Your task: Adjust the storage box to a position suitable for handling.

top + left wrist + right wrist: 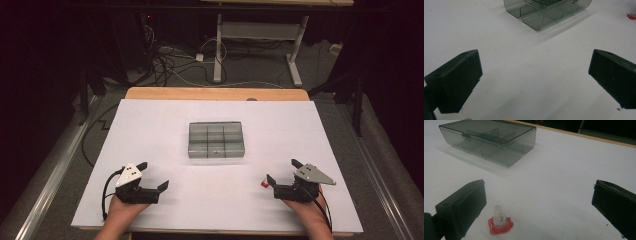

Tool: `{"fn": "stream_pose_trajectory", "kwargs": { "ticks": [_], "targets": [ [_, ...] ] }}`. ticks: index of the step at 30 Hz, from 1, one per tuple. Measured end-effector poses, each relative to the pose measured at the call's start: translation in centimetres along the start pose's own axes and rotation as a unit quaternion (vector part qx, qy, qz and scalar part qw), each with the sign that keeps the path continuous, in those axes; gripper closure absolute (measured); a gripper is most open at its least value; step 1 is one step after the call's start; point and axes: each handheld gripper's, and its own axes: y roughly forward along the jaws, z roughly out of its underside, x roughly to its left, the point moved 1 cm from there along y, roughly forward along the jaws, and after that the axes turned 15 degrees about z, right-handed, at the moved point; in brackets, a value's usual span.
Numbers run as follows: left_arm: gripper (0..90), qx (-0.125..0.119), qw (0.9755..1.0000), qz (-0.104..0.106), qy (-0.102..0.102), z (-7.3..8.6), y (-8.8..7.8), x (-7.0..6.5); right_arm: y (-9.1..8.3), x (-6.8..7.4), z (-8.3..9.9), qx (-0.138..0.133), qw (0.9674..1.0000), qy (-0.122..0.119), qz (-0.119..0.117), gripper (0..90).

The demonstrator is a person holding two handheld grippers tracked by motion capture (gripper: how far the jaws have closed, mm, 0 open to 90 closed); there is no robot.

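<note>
A grey see-through compartment box (pixel 216 140) with its lid closed sits in the middle of the white table; it appears in the left gripper view (pixel 544 11) and the right gripper view (pixel 489 141). A small red piece with a clear top (pixel 500 223) lies on the table near my right gripper's left jaw, also seen from above (pixel 263 184). My right gripper (pixel 283 172) rests at the front right, open and empty (pixel 539 207). At the front left my left gripper (pixel 153 175) stands open with nothing between its jaws (pixel 534 77).
The white sheet (pixel 165 125) covers a wooden table whose far edge (pixel 215 93) shows. Behind it are a desk frame (pixel 260 45) and cables on the floor.
</note>
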Motion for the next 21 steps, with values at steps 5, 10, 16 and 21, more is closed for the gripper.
{"fn": "stream_pose_trajectory", "kwargs": {
  "ticks": [5,10,16,21],
  "targets": [
    [0.0,0.000,1.0000,0.001,0.002,0.03,0.04,-0.02,-0.07,0.17,-0.11,-0.002,1.0000,0.000,-0.003,0.6],
    [0.0,-0.001,1.0000,0.001,-0.003,0.03,0.07,0.03,-0.15,0.31,-0.25,-0.004,1.0000,-0.005,-0.003,0.6],
    [0.0,0.000,1.0000,0.001,-0.003,0.03,0.09,0.03,-0.18,0.44,-0.31,-0.003,1.0000,-0.005,-0.006,0.6],
    [0.0,0.001,1.0000,0.001,-0.005,0.03,0.06,0.10,-0.28,0.68,-0.46,-0.006,0.9999,-0.006,-0.011,0.6]
  ]
}}
